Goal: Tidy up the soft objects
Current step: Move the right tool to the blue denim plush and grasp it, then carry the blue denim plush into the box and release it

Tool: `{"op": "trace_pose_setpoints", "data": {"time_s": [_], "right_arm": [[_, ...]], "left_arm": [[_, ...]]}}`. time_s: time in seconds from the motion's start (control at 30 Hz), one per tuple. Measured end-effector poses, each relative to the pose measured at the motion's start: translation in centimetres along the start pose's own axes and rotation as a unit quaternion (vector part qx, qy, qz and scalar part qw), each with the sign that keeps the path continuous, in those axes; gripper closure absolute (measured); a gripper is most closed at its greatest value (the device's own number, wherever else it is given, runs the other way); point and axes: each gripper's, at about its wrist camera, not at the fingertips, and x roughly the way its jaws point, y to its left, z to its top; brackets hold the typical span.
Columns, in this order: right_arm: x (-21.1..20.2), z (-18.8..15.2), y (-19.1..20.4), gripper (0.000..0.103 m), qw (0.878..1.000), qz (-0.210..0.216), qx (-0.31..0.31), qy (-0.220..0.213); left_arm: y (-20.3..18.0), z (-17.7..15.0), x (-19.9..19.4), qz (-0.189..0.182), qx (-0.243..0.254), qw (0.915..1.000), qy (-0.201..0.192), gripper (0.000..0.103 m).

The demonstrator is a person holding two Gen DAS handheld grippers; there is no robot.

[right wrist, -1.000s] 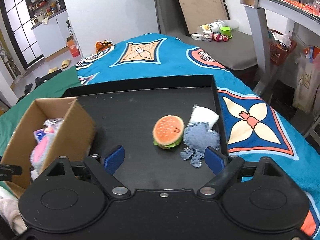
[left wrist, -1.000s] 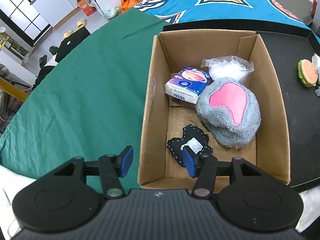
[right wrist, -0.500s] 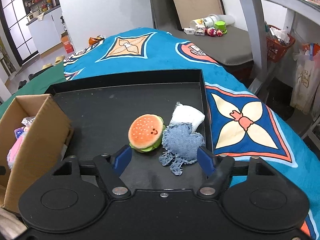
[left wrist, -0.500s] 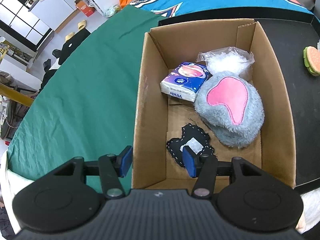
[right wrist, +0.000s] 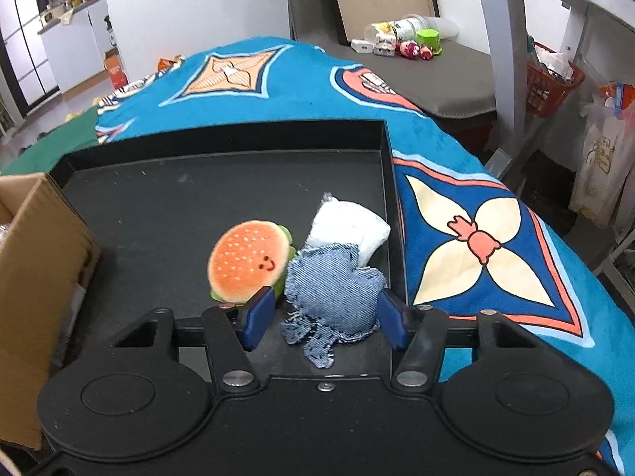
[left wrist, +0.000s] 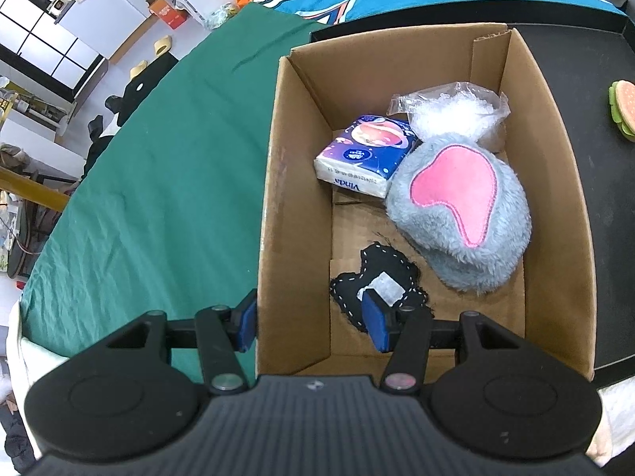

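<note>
The burger plush (right wrist: 249, 262), denim patch (right wrist: 335, 291) and pouch (right wrist: 349, 230) lie touching on the tray (right wrist: 222, 139), right of the box (right wrist: 35, 261).

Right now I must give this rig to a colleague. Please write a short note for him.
Left gripper: open, empty, astride the cardboard box wall.
Right gripper: open, empty, around the denim patch.
Done: tissue pack, plastic bag, grey plush and black patch are boxed.
Left on the black tray: denim patch, burger plush, white pad.
</note>
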Motion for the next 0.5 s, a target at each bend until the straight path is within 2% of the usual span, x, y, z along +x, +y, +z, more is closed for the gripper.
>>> {"op": "trace_pose_setpoints", "data": {"time_s": [0.03,0.1,0.17,0.5], "right_arm": [[0.3,-0.1,0.0,0.047,1.000,0.000,0.000,0.004],[0.7,-0.2,-0.2,0.059,1.000,-0.003,-0.003,0.012],[0.5,-0.3,-0.2,0.064,1.000,-0.005,-0.007,0.012],[-1.9,-0.3,0.1,0.066,1.000,0.013,-0.001,0.002]], "left_arm": [[0.0,0.0,0.0,0.000,-0.001,1.0000,0.000,0.050],[0.0,0.1,0.0,0.003,-0.002,1.0000,-0.002,0.050],[0.1,0.1,-0.1,0.004,-0.005,1.0000,-0.004,0.050],[0.9,0.0,-0.3,-0.003,-0.026,0.9996,-0.013,0.050]]}}
